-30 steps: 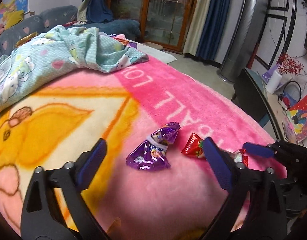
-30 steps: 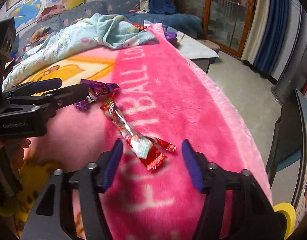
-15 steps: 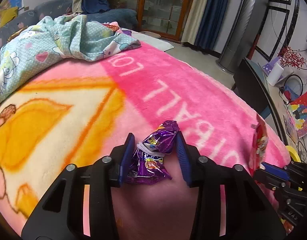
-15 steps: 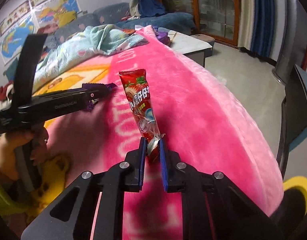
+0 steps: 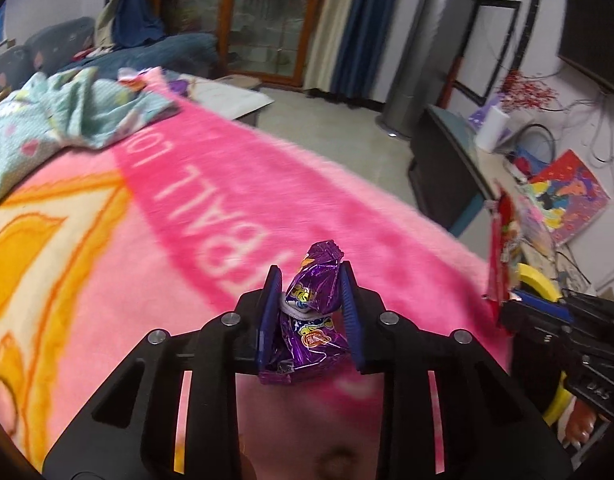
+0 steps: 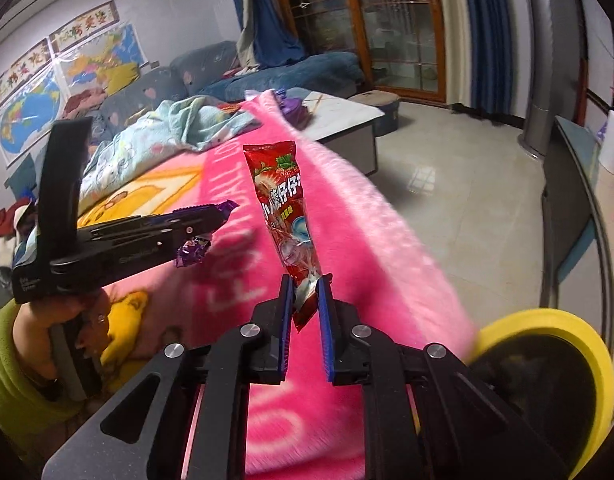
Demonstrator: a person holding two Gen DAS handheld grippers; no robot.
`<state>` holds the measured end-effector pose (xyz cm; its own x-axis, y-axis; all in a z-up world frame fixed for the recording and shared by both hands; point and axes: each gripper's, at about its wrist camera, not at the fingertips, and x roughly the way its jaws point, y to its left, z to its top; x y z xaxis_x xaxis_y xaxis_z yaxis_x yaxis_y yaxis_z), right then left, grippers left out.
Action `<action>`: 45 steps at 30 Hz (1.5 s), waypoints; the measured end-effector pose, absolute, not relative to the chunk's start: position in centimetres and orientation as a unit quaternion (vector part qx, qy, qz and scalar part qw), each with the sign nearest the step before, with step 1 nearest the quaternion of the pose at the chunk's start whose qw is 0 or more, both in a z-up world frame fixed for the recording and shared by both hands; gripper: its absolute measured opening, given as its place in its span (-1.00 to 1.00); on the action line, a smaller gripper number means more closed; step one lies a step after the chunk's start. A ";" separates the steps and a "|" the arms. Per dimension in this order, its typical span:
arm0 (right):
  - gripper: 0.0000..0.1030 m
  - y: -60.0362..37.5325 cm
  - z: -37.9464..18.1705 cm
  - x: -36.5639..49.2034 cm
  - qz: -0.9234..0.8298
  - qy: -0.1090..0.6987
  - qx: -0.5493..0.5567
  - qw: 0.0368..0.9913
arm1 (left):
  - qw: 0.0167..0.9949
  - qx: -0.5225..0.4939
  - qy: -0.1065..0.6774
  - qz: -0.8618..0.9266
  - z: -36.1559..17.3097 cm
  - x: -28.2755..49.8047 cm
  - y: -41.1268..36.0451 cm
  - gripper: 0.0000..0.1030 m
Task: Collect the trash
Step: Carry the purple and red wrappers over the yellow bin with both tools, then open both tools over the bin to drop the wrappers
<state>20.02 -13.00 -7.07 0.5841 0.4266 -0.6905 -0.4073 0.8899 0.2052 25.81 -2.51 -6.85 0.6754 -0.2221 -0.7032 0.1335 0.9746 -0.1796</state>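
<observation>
Since half a second ago both wrappers have come up off the blanket, and a yellow-rimmed bin has swung into the right wrist view. The left gripper (image 5: 311, 308) is now clamping the purple wrapper (image 5: 309, 328) between its blue pads, the crumpled foil bulging out above and below the jaws and hanging clear of the pink blanket (image 5: 211, 248). From the right wrist view the same left gripper (image 6: 211, 216) is reaching in side-on, purple foil poking from its tip and dangling beneath it. The right gripper (image 6: 305, 316) is pinching the red wrapper (image 6: 285, 216) by its lower end, jaws drawn narrow around it; the long strawberry-printed packet is standing nearly upright, leaning slightly left, above the blanket's edge. In the left wrist view that red wrapper (image 5: 501, 248) is showing edge-on at the far right, above the right gripper (image 5: 539, 306). The yellow-rimmed bin (image 6: 547, 320) is sitting just beside the right gripper, at lower right, past the blanket's edge. Farther off, a light blue patterned cloth (image 5: 67, 120) is lying bunched on the blanket's far side.
</observation>
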 end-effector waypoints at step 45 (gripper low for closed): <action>0.07 -34.0 -10.6 9.9 0.005 0.443 0.143 0.885 | 0.877 -0.001 0.374 -0.300 -6.0 18.2 -23.3 0.11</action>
